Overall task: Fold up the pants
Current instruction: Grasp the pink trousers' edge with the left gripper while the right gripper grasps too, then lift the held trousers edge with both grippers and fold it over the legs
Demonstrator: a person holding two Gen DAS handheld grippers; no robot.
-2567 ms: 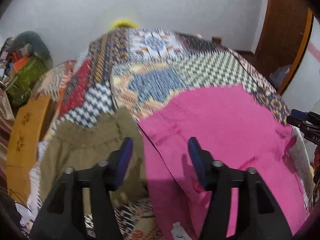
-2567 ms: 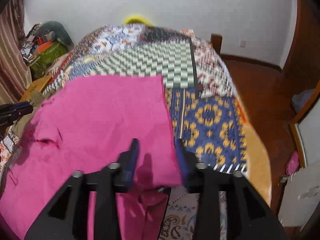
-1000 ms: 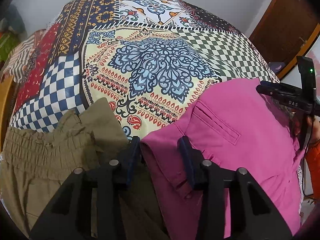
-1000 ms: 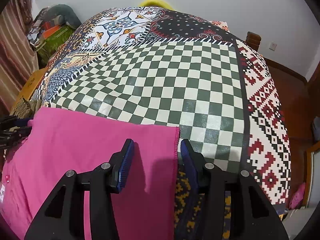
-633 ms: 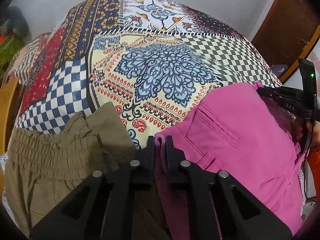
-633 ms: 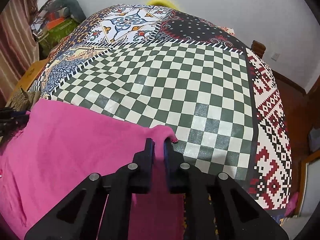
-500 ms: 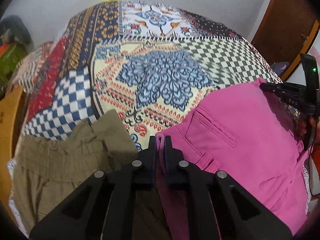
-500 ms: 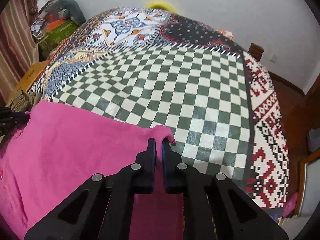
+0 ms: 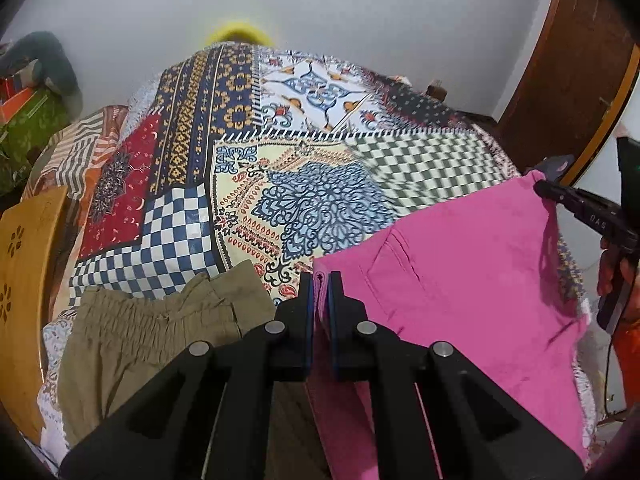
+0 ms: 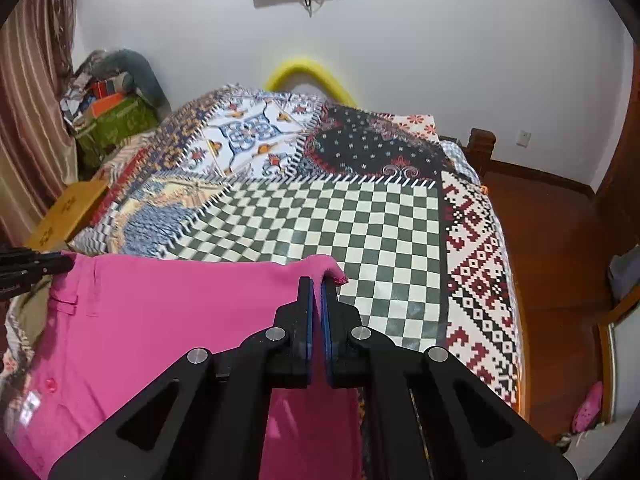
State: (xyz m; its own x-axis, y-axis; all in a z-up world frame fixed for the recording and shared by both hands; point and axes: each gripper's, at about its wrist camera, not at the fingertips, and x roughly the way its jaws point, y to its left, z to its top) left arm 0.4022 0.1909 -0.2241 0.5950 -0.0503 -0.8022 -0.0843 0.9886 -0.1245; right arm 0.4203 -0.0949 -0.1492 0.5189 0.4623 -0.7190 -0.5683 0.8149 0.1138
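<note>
Pink pants (image 9: 460, 280) lie over the near part of a patchwork bed cover (image 9: 320, 168). My left gripper (image 9: 319, 280) is shut on the waistband corner, next to a back pocket. My right gripper (image 10: 315, 284) is shut on the other far corner of the pink pants (image 10: 160, 320), lifted a little off the green checked patch (image 10: 360, 232). The right gripper also shows at the right edge of the left wrist view (image 9: 540, 188). The left gripper's tip shows at the left edge of the right wrist view (image 10: 70, 265).
Olive-brown pants (image 9: 160, 320) lie bunched left of the pink ones. A wooden chair (image 9: 24, 280) stands at the bed's left side. Boxes and bags (image 10: 112, 116) pile in the far left corner. A wooden floor (image 10: 560, 260) and a door lie to the right.
Both grippers closed on the far corners of the pink pants, then rose and drew back, lifting that edge off the cover. More wall shows now.
</note>
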